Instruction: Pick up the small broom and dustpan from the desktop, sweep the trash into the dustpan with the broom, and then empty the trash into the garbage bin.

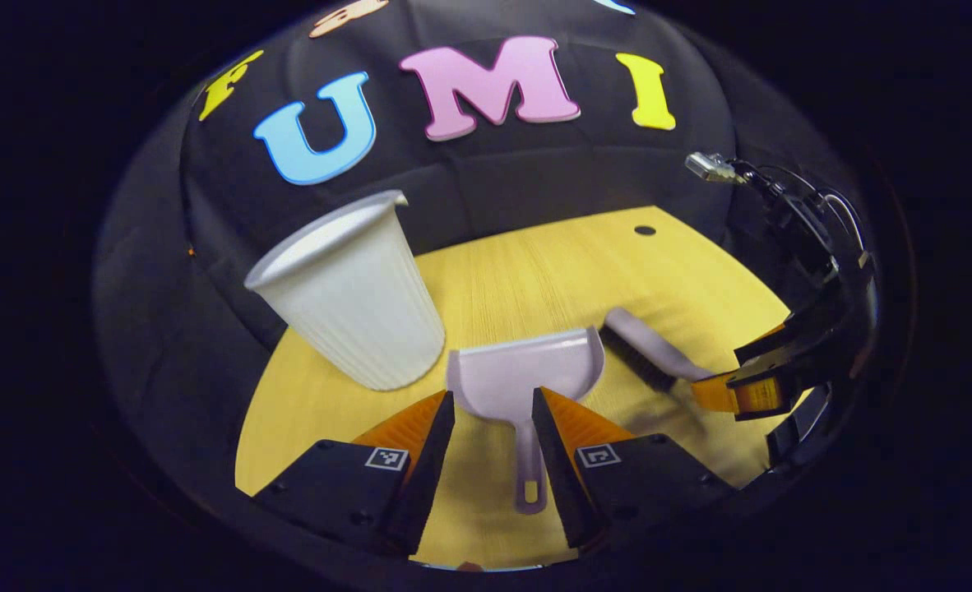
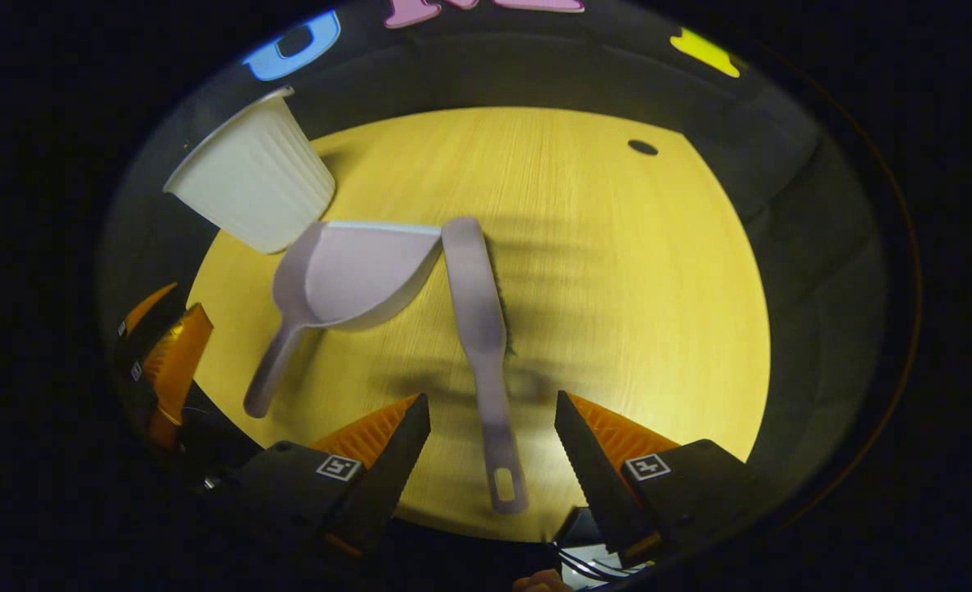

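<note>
The small lilac plastic dustpan (image 1: 523,374) and the matching long-handled broom (image 2: 479,329) at its 3 o'clock lie on the yellow wooden desktop (image 2: 617,288), appearing light, stiff and slippery, best gripped mid-handle, each between the spread jaws of the left gripper (image 1: 494,448) and right gripper (image 2: 492,448), with the white ribbed plastic bin (image 1: 354,296) at 11 o'clock.

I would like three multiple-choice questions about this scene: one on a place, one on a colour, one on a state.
1. The dustpan lies between:
A. the bin and the broom
B. the broom and the table's right edge
C. two bins

2. The bin is:
A. red
B. white
C. green

3. The right gripper is:
A. open around the broom handle
B. shut on the broom
C. shut on the dustpan

Answers:
1 A, the bin stands at its left and the broom at its right.
2 B, its ribbed wall is white.
3 A, both fingers stand clear of the handle.
</note>
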`<state>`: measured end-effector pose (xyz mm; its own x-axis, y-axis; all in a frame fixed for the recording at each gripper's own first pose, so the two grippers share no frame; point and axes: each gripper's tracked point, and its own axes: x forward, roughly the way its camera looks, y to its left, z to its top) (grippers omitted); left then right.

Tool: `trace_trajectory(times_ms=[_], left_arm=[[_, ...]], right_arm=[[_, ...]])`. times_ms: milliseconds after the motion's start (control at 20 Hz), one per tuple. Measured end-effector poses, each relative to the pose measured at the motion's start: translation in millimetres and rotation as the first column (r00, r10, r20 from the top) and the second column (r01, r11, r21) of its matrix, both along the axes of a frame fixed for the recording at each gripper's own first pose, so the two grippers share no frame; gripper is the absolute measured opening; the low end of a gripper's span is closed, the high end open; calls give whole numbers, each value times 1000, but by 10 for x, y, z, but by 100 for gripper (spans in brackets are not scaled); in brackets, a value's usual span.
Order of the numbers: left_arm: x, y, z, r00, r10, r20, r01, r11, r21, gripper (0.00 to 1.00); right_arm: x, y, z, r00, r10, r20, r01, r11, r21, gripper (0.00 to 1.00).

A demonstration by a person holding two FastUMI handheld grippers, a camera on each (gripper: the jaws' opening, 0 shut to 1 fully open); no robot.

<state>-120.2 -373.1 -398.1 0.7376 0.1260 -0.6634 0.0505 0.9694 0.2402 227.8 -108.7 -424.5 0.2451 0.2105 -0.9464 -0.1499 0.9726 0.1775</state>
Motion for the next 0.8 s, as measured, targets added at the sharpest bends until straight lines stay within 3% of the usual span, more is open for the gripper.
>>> trace_trajectory(times_ms=[100, 150, 250, 350, 400, 550, 600, 650, 800], left_arm=[[18, -21, 470, 991, -6, 136, 7, 1000, -7, 59], [55, -28, 708, 981, -5, 195, 9, 1000, -22, 59], [65, -36, 1169, 954, 1, 301, 18, 998, -59, 59], [-16, -28, 1557, 927, 7, 374, 32, 995, -98, 59], [-52, -27, 1691, 910, 12, 414, 39, 993, -114, 59], [-216, -70, 2035, 823, -14, 568, 98, 988, -118, 59], [-285, -71, 2063, 814, -29, 581, 116, 987, -112, 58], [-319, -101, 2042, 818, -50, 573, 135, 985, -106, 59], [-388, -59, 2070, 814, -58, 578, 142, 985, -101, 59]], right_arm=[[144, -88, 518, 985, -29, 168, 29, 1000, 3, 99], [213, -98, 799, 963, -50, 267, 49, 999, 13, 100], [372, -85, 1422, 887, -92, 453, 82, 996, 42, 99], [465, 47, 1952, 798, -130, 588, 92, 991, 94, 99], [514, 126, 2200, 741, -157, 653, 95, 987, 129, 99], [560, 184, 2841, 533, -210, 819, 124, 978, 170, 98], [568, 232, 2876, 506, -191, 841, 120, 981, 151, 98], [544, 242, 2853, 497, -166, 852, 105, 986, 131, 98], [488, 182, 2918, 520, -179, 835, 98, 984, 150, 99]])
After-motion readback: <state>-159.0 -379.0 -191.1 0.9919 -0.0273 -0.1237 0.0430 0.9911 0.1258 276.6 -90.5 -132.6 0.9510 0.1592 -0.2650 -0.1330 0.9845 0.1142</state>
